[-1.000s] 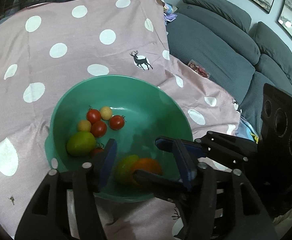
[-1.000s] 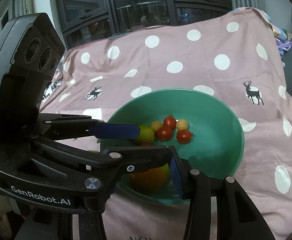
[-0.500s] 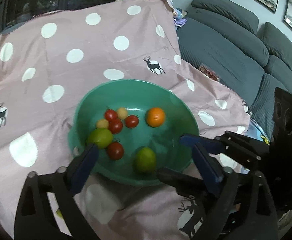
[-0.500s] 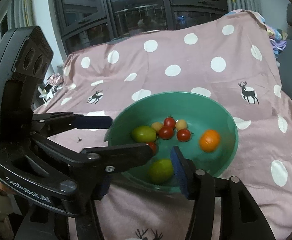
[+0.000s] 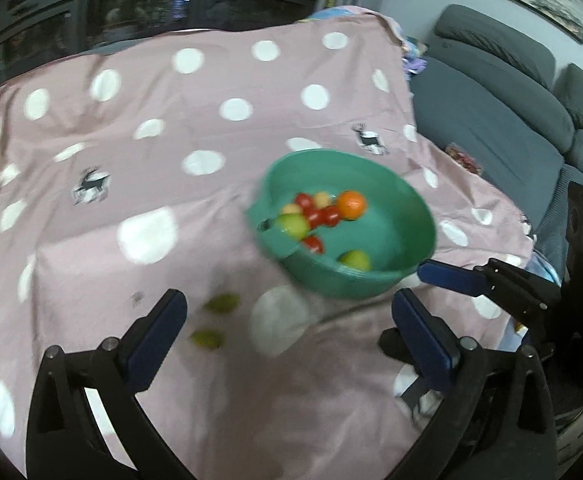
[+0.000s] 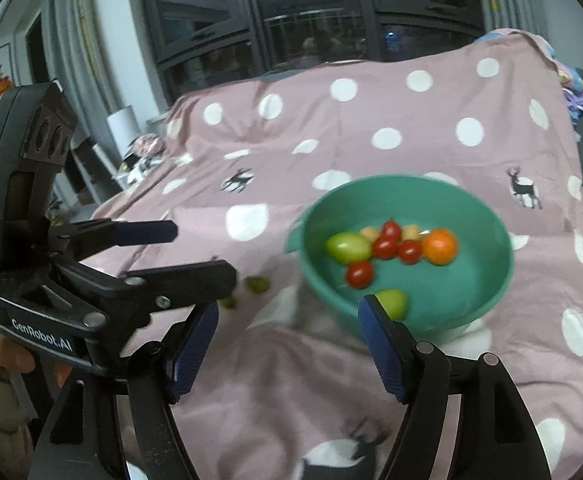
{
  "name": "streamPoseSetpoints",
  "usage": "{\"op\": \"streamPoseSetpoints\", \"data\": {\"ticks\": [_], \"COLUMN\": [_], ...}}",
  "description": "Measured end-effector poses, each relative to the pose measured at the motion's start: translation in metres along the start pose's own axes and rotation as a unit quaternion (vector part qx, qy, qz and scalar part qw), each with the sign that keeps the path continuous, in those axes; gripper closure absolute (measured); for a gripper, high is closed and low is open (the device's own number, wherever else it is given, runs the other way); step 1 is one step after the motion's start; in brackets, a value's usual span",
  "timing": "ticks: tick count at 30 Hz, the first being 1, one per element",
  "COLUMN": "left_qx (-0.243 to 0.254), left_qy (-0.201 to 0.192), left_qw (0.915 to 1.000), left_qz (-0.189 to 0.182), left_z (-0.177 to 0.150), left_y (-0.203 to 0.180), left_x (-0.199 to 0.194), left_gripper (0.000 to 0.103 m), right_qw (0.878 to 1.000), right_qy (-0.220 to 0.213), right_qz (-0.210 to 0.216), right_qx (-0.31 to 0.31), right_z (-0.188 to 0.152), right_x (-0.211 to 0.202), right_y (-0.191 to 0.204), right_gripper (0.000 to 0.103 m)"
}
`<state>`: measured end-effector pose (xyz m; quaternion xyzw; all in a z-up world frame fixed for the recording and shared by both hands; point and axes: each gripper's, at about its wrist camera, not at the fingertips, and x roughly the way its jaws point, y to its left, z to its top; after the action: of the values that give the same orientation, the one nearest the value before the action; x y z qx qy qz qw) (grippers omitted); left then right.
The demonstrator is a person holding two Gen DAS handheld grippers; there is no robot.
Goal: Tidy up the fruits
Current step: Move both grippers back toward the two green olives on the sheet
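1. Your green bowl (image 5: 371, 280) sat on the pink polka-dot cloth (image 5: 131, 152), and most of the fruit was already in it: an orange (image 5: 351, 205), a cluster of small red tomatoes (image 5: 319, 216), two pale yellow little fruits, and two larger green fruits (image 5: 293, 226).
2. Two small green fruits (image 5: 221, 303) lay loose on the cloth, well left of the bowl and just ahead of your left gripper (image 5: 287, 330); these looked like the ones left to collect.
3. They read as light, rounded and likely to roll on the soft, wrinkled cloth. The blur hid whether they were firm, so you would have done best to treat them as bruisable and pinch each across its middle, gently.
4. Your left gripper's jaws were spread fully wide and held nothing; only cloth showed between the blue pads (image 5: 155, 340).
5. Your right gripper (image 6: 287, 340) was opening, its jaws clear of everything. The near rim of the bowl showed just beyond its right pad, but I could not tell whether they touched.
6. The tomatoes looked thin-skinned and easily crushed, so a hard squeeze would have been the risk there.
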<state>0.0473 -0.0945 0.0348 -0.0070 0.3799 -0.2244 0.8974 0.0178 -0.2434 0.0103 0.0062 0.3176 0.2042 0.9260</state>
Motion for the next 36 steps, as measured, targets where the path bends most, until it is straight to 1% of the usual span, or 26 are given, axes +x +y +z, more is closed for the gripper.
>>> {"op": "streamPoseSetpoints", "data": {"ticks": [5, 9, 13, 16, 22, 28, 36], "left_qx": [-0.036, -0.078, -0.107, -0.12, -0.129, -0.12, -0.115], "left_qy": [-0.001, -0.007, -0.007, -0.006, -0.004, -0.012, -0.01], "left_qw": [0.9983, 0.994, 0.9888, 0.9861, 0.9853, 0.9881, 0.9899], "left_qz": [0.046, 0.077, 0.104, 0.114, 0.112, 0.095, 0.082], "left_z": [-0.029, -0.053, -0.076, -0.089, -0.102, -0.104, -0.105], "left_y": [0.035, 0.063, 0.08, 0.087, 0.088, 0.084, 0.085], "left_x": [-0.029, -0.058, -0.081, -0.093, -0.103, -0.105, -0.101], "left_gripper": [0.001, 0.001, 0.001, 0.001, 0.001, 0.001, 0.001], "right_qw": [1.0, 0.999, 0.998, 0.997, 0.996, 0.997, 0.998], "right_qy": [0.01, 0.019, 0.023, 0.028, 0.038, 0.037, 0.038], "right_qz": [0.021, 0.039, 0.053, 0.061, 0.067, 0.052, 0.037], "right_qx": [-0.014, -0.028, -0.036, -0.04, -0.051, -0.051, -0.041], "right_z": [-0.004, -0.006, -0.005, -0.007, -0.01, -0.01, -0.011], "right_x": [0.005, 0.01, 0.016, 0.02, 0.022, 0.017, 0.016], "right_y": [0.024, 0.043, 0.059, 0.071, 0.086, 0.087, 0.085], "right_gripper": [0.029, 0.029, 0.029, 0.029, 0.029, 0.029, 0.029]}}
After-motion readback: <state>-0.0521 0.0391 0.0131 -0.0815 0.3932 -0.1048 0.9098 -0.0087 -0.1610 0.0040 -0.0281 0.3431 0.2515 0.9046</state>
